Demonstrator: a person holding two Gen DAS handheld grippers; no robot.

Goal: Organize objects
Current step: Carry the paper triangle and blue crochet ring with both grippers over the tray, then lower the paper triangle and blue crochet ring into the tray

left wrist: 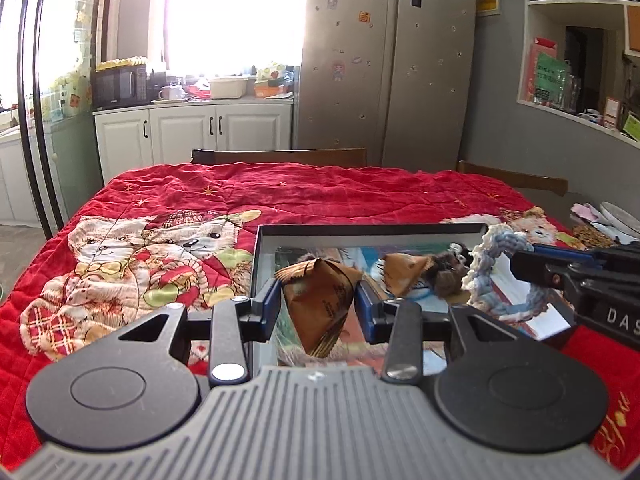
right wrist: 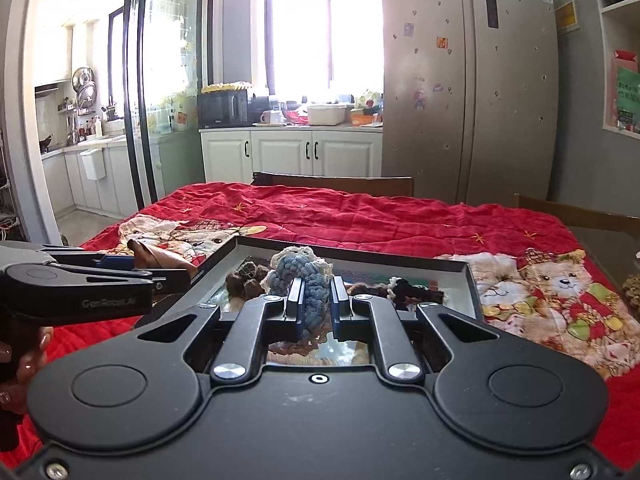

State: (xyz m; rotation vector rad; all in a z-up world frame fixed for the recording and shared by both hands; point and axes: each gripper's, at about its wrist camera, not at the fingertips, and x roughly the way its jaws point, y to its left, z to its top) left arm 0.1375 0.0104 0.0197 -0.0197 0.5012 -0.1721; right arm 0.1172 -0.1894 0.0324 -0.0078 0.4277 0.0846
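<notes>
My left gripper (left wrist: 318,300) is shut on a brown snack packet (left wrist: 320,296) and holds it above the near left part of a dark-rimmed mirrored tray (left wrist: 360,229). My right gripper (right wrist: 314,300) is shut on a blue and white rope ring (right wrist: 298,276) above the same tray (right wrist: 472,276). In the left wrist view the rope ring (left wrist: 496,256) and right gripper (left wrist: 532,258) hang at the tray's right side. In the right wrist view the left gripper (right wrist: 132,264) holds the packet (right wrist: 160,258) by the tray's left edge. A dark fuzzy hair tie (right wrist: 246,282) lies in the tray.
A red quilt with bear pictures (left wrist: 168,264) covers the table. Another dark hair tie (right wrist: 412,290) lies in the tray. Wooden chair backs (left wrist: 280,156) stand at the far edge. A plate and clutter (left wrist: 616,220) sit at the right. A fridge (right wrist: 468,92) stands behind.
</notes>
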